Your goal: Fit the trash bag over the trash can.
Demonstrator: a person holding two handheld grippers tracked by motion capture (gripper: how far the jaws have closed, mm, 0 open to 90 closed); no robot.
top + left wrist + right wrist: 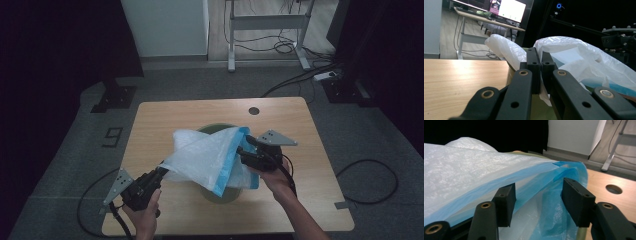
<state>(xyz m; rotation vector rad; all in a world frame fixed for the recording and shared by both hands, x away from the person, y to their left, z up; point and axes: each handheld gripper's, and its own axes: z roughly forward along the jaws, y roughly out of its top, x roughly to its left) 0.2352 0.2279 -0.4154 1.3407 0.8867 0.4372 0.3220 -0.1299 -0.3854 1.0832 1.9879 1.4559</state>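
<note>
White plastic bag with blue rim [210, 155] drapes over green round bin [222, 194] mid wooden tabletop [165, 117], left gripper [161, 172] at its left, right gripper [243, 151] at its right.

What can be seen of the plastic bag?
The bag is thin, crinkled, translucent white plastic with a blue band along its mouth edge. It lies draped over a green bin at the middle of the table, pulled up into a tent shape. The left gripper is shut on a white fold at its corner. The right gripper has open jaws either side of the blue edge, not pressing it.
</note>
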